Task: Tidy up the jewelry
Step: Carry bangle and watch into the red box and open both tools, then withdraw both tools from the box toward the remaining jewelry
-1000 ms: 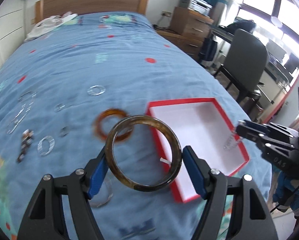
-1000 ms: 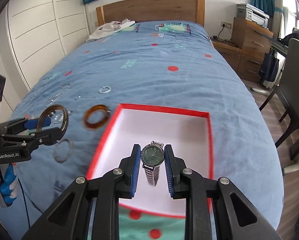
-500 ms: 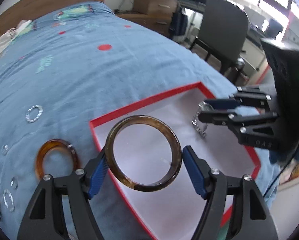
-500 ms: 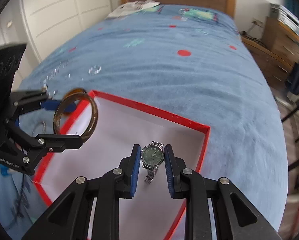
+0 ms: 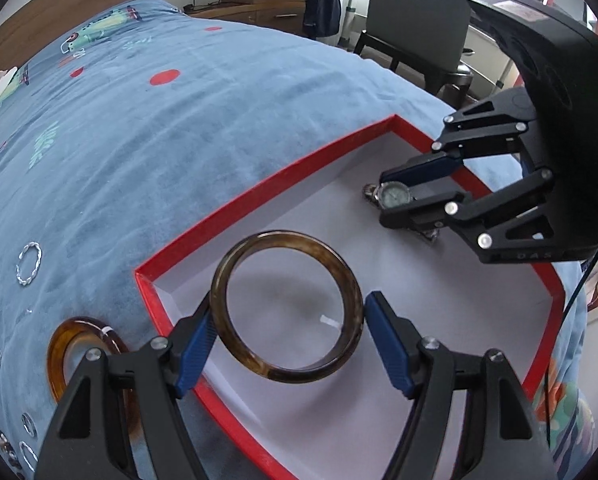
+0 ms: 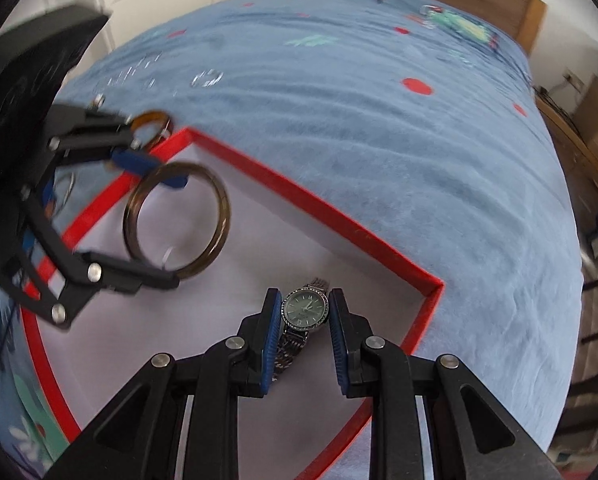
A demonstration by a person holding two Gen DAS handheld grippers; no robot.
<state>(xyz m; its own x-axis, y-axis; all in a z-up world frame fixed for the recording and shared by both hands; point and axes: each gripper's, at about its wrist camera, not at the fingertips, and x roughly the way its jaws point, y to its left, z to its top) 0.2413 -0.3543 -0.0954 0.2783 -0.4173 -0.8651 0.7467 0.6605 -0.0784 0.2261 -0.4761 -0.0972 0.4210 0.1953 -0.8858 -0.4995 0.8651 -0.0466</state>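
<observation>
The left gripper (image 5: 289, 326) clasps a glossy, round tortoiseshell bangle (image 5: 287, 307) of mottled brown resin between its ribbed blue pads, jaws spread wide across the hoop's full width. Directly beneath and ahead of this gripper lies a shallow rectangular box (image 5: 259, 188) with a matte white floor and thin red cardboard walls; the bangle hangs above that floor, near the box's corner on the gripper's left. Off to the gripper's left, outside the box on the soft, napped blue bedspread (image 5: 139, 152), lies a flat amber ring-shaped bangle (image 5: 57, 354), with a twisted silver hoop (image 5: 29, 263) farther ahead and small silver rings scattered nearby. The right gripper (image 6: 303, 336) is clenched narrowly on a wristwatch (image 6: 303, 309) with a round greenish dial, stone-studded bezel and linked metal band; the band trails down onto the white floor just below the fingertips, close to the box's far right corner ahead of that gripper.
</observation>
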